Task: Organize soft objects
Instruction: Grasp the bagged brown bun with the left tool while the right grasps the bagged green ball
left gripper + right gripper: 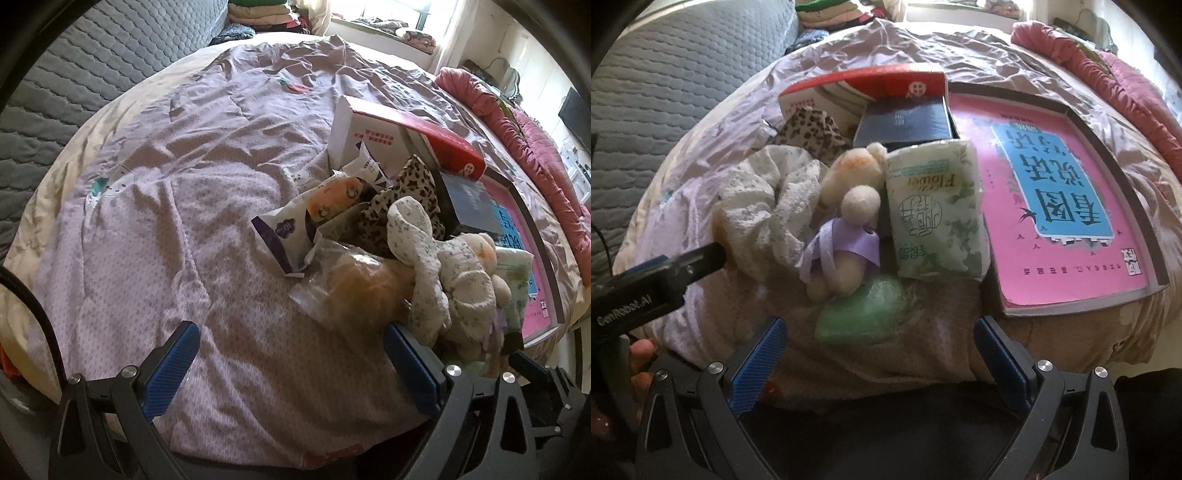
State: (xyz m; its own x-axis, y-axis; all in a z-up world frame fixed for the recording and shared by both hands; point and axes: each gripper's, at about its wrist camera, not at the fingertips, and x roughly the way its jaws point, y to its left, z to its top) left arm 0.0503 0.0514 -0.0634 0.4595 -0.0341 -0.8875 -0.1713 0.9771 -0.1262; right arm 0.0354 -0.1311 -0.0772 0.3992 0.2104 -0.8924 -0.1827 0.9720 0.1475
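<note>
A plush bunny [846,206] with floral ears [436,258] and a purple dress lies on the bed in a pile. Beside it are a green tissue pack [934,210], a green soft pouch [864,314], a leopard-print cloth [812,129] and several small packets [288,229]. My left gripper [291,354] is open and empty, over bare quilt left of the pile. My right gripper [882,350] is open and empty, just in front of the green pouch. The left gripper's body [657,280] shows at the left of the right wrist view.
A pink book [1071,192] lies right of the pile. A red and white box [871,88] and a dark box [905,122] stand behind it. A pink blanket [1108,66] lies at the far right. A grey quilted headboard [74,74] is at the left.
</note>
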